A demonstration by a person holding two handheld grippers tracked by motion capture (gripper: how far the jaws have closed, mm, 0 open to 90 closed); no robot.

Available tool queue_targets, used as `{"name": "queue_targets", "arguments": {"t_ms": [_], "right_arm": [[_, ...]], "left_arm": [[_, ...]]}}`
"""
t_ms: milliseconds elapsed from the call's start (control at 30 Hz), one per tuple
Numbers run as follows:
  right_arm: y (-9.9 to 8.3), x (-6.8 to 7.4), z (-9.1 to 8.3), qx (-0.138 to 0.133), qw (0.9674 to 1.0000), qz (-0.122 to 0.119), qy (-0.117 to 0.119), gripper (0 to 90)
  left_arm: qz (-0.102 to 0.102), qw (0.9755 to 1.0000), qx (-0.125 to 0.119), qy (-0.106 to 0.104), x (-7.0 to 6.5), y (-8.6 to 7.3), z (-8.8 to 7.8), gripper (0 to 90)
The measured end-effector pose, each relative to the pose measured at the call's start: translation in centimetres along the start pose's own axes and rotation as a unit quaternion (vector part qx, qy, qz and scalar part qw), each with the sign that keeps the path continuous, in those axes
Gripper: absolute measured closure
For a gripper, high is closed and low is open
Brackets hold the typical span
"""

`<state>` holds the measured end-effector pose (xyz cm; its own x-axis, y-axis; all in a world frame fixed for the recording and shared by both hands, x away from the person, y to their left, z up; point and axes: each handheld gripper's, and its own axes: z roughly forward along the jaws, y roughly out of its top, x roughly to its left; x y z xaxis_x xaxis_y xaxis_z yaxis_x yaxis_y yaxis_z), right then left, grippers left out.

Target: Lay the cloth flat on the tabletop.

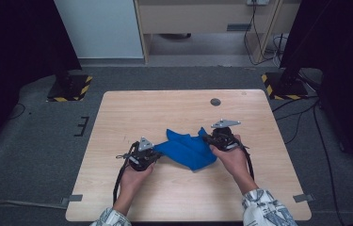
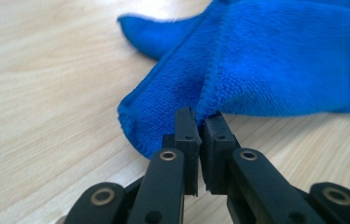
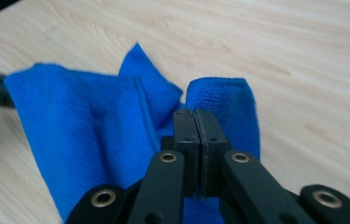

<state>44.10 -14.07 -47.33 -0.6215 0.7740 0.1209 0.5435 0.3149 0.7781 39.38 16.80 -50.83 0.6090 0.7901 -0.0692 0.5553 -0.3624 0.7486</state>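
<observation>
Blue microfibre cloth [image 1: 187, 149] lies bunched mid-desk [image 1: 174, 106]. Our left tongs [image 2: 199, 122] pinch its near-left edge; right tongs [image 3: 195, 122] clamp a right fold. Risk: shallow bites, so tension could slip an edge free.

We see our left gripper [image 2: 199, 120] w/ jaws nearly together, pinching a fold at the edge of the blue cloth [image 2: 266, 65], which lies rumpled on the light wood table [image 2: 42, 93].

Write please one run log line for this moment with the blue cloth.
left gripper: shut on blue cloth | right gripper: shut on blue cloth | cloth: bunched between both, on table
</observation>
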Motion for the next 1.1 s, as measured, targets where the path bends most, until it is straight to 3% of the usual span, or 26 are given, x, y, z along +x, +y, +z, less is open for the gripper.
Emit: {"name": "queue_targets", "arguments": {"t_ms": [100,200,233,267,367,433,533,633,767,800,833,867,900,933,967,1100], "right_arm": [[-1.0,-0.2,0.1,0.007,1.0000,0.002,-0.003,87.7],[-1.3,-0.7,0.2,0.009,0.9997,0.018,-0.013,70.6],[-1.3,-0.7,0.2,0.009,0.9997,0.018,-0.013,70.6],[-1.2,-0.8,-0.2,0.001,0.9995,0.021,-0.024,60.6],[-1.0,-0.6,-0.5,-0.005,0.9994,0.018,-0.030,56.3],[-0.6,0.0,-0.5,-0.009,0.9996,0.004,-0.028,56.5],[-0.2,0.8,0.4,0.001,0.9999,-0.012,-0.012,56.2],[0.7,2.6,2.7,0.018,0.9994,-0.028,0.011,50.1],[1.1,3.5,4.6,0.039,0.9985,-0.039,0.003,43.5],[1.1,3.5,5.7,0.063,0.9973,-0.037,-0.002,42.2],[1.1,3.5,6.0,0.075,0.9966,-0.036,0.000,46.7],[1.0,3.5,6.3,0.081,0.9959,-0.041,0.008,58.5],[1.0,3.5,6.3,0.081,0.9959,-0.041,0.008,58.5],[1.0,3.9,5.9,0.081,0.9948,-0.055,0.027,73.7],[1.0,3.9,5.7,0.076,0.9948,-0.061,0.031,79.5],[0.9,3.9,4.4,0.061,0.9951,-0.066,0.041,83.4]], "left_arm": [[-0.003,1.0000,0.003,-0.001,0.2,-0.1,0.2,85.6],[-0.001,0.9999,0.013,-0.008,0.0,-0.2,0.4,84.2],[-0.001,0.9999,0.013,-0.008,0.0,-0.2,0.4,84.3],[0.004,0.9998,0.018,-0.010,-0.2,-0.2,0.5,84.3],[0.003,0.9998,0.019,-0.010,-0.2,-0.2,0.7,83.5],[0.001,0.9998,0.018,-0.008,-0.2,-0.2,0.7,83.1],[0.001,0.9999,0.013,-0.007,-0.2,-0.2,0.5,83.3],[-0.002,0.9999,0.004,-0.010,-0.2,-0.1,0.3,84.3],[-0.002,0.9999,0.003,-0.013,-0.3,-0.1,0.3,84.9],[-0.001,0.9999,0.003,-0.013,-0.3,-0.1,0.3,85.0],[-0.001,0.9999,0.001,-0.014,-0.4,-0.1,0.2,85.0],[-0.002,0.9999,0.000,-0.014,-0.4,-0.1,0.2,84.8],[-0.002,0.9999,0.000,-0.014,-0.4,-0.1,0.2,84.7],[-0.005,0.9999,-0.003,-0.015,-0.4,-0.1,0.1,84.9],[-0.006,0.9999,-0.005,-0.015,-0.4,0.0,0.1,85.0],[-0.006,0.9999,-0.005,-0.015,-0.4,0.0,0.0,85.8]]}}
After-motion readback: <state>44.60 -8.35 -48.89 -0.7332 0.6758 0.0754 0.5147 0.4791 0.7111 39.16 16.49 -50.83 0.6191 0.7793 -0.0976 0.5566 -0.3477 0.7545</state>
